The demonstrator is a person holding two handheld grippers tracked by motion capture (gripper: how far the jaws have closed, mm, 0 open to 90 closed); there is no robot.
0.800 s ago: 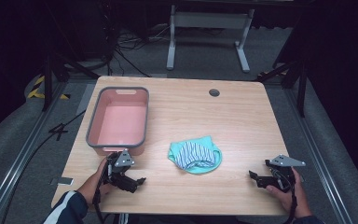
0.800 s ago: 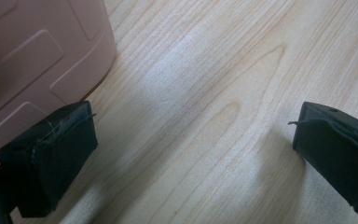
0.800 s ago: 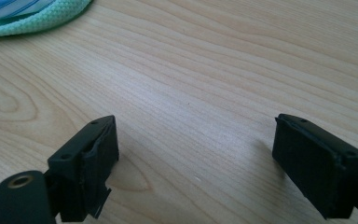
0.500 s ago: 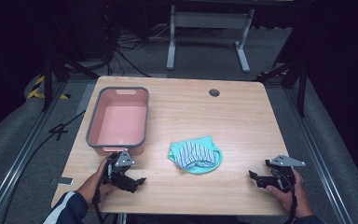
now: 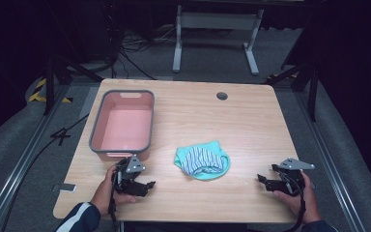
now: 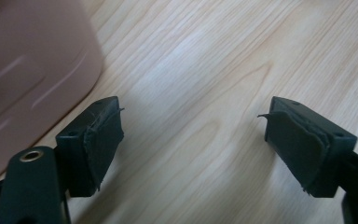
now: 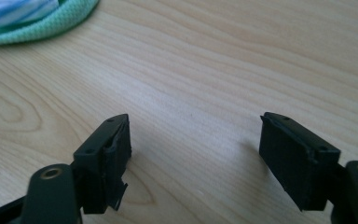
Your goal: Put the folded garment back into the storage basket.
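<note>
Both claws spread wide w/ nothing inside: left gripper (image 5: 147, 185) bottom left by pink tub (image 5: 122, 124), right gripper (image 5: 263, 180) bottom right, striped cloth (image 5: 202, 160) between.

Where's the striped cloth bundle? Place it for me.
In the high view the striped cloth bundle lies near the table's front middle, right of the pink tub, between the left gripper and the right gripper.

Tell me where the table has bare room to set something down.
Widest free patch: the table right of the pink bin and beyond the bundled cloth. Smaller bare strips lie between the cloth and the right gripper, and between it and the left gripper. Tightest by the bin's near corner.
</note>
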